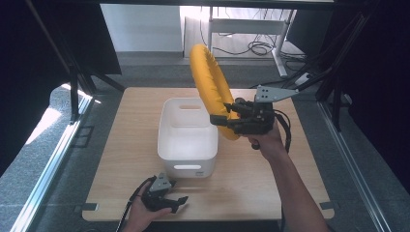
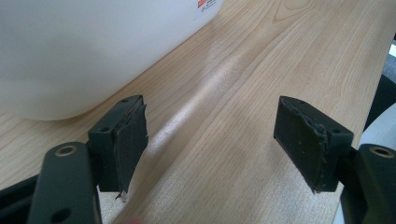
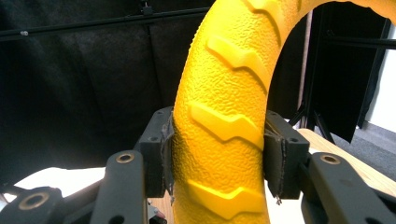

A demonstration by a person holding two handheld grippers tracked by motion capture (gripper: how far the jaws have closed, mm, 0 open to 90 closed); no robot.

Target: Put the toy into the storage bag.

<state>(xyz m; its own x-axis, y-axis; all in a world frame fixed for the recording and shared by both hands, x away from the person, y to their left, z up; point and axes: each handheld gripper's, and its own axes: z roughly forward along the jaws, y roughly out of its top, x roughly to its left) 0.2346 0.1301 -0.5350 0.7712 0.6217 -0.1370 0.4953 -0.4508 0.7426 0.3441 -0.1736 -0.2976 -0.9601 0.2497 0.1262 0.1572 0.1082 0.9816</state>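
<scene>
We hold the yellow ring (image 1: pixel 211 87) upright in the right gripper (image 1: pixel 231 119), above the table (image 1: pixel 290 164) and just beside the right rim of the white bin (image 1: pixel 187 137). The step in hand, as we judge it, is to carry the ring over the bin and lower it inside.

To do this well, we keep the clamp firm until the ring rests on the bin floor. In the right gripper view the two jaws press against opposite flanks of the textured, ribbed ring (image 3: pixel 224 121), and the ring fills the gap between them; the grip sits on the lower part of the arc, so most of the ring stands above the gripper and will tend to swing. We move slowly and keep the wrist level. The ring looks wider than the bin opening is long (a judgement from the high view only), so we expect to tilt it and lay it in at an angle rather than drop it flat.

The left gripper (image 1: pixel 167 198) lies low at the near edge of the table, in front of the bin. Its jaws stand spread apart with nothing between them, and the bin wall (image 2: pixel 84 51) shows just beyond its left jaw. We can use it to steady the bin if the ring catches the rim.
</scene>
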